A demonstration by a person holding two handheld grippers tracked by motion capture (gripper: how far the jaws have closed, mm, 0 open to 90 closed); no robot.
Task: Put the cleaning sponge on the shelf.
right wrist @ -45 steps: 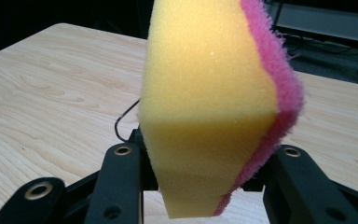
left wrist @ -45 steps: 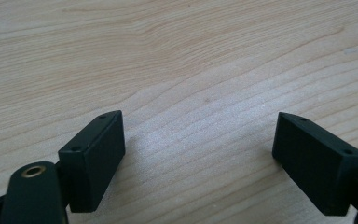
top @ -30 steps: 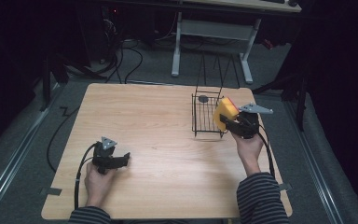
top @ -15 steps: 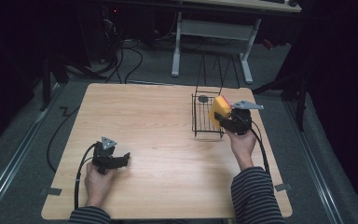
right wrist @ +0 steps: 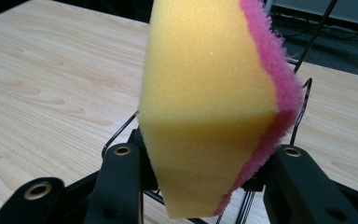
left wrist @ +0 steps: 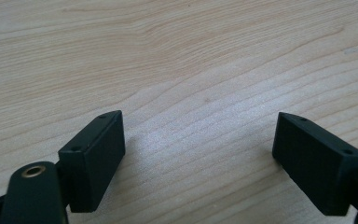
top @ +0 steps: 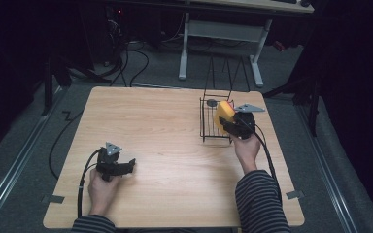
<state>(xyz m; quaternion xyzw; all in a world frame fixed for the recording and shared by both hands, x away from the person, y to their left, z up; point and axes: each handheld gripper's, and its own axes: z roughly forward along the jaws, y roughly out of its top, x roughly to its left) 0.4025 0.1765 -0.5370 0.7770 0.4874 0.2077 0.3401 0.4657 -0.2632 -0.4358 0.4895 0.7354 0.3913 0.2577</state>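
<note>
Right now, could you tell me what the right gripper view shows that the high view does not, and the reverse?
The right gripper view alone shows the sponge's pink scouring layer clearly and how both jaws press into its yellow foam. The high view alone shows the left gripper resting open on the table, the person's striped sleeves, and a small dark object in the wire basket. Both show the right gripper clamped on the sponge at the basket.
</note>
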